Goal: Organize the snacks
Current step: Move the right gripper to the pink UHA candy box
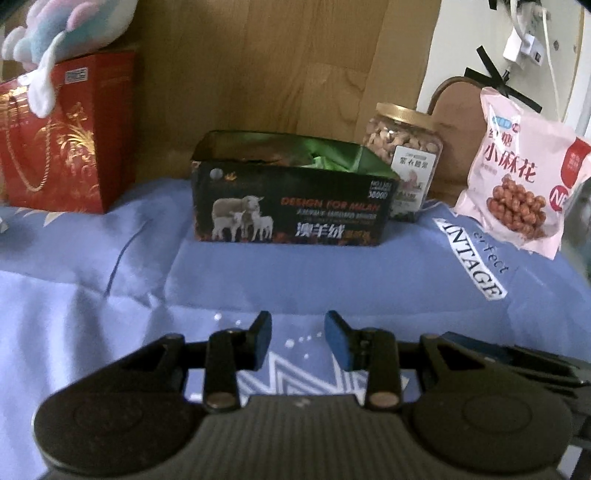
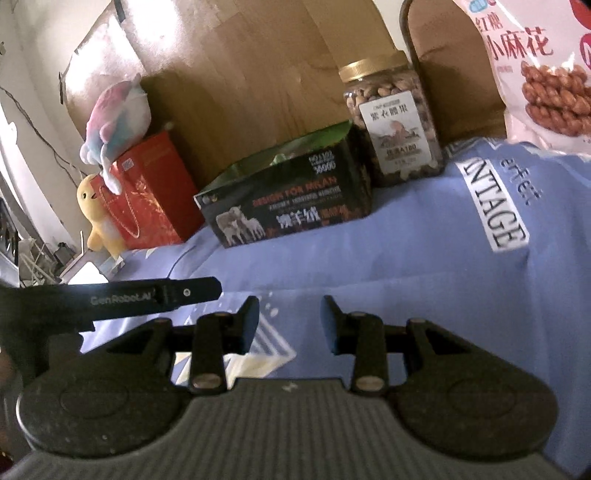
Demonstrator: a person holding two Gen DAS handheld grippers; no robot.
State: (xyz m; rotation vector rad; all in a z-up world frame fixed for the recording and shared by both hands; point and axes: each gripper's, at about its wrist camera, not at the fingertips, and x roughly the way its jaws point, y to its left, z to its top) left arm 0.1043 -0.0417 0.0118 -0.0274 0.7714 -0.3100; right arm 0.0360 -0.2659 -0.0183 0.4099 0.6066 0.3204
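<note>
A black open-topped box (image 1: 291, 206) printed with sheep stands on the blue bedsheet (image 1: 110, 280), green lining showing inside. Right of it stands a clear jar of nuts (image 1: 402, 147) with a gold lid, and further right a pink snack bag (image 1: 517, 177) leans upright. My left gripper (image 1: 298, 339) hovers over the sheet in front of the box, open with nothing between its fingers. In the right wrist view the box (image 2: 295, 206), jar (image 2: 395, 122) and pink bag (image 2: 535, 74) lie ahead. My right gripper (image 2: 290, 325) is open and holds nothing.
A red gift bag (image 1: 66, 140) with a pastel plush toy (image 1: 62, 33) on top stands at the left against the wooden headboard (image 1: 277, 66). A yellow plush (image 2: 98, 214) sits beside the bag. The left gripper's finger (image 2: 147, 295) reaches into the right wrist view.
</note>
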